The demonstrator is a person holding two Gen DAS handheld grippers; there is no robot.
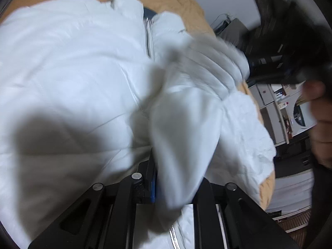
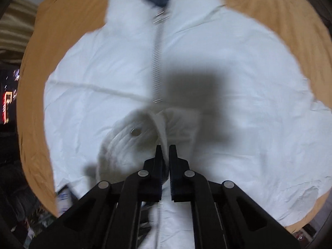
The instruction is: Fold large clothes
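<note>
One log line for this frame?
jacket zipped, flat on tan sheet | left gripper shut on cuff | right gripper shut on cuff

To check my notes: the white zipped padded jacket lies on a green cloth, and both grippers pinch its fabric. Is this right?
Not quite: the cloth under the white zipped padded jacket is tan-orange, not green, as the right wrist view shows. The left gripper and right gripper do pinch its fabric.

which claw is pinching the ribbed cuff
The right claw pinches the ribbed cuff; the left claw holds smooth sleeve fabric instead.
</note>
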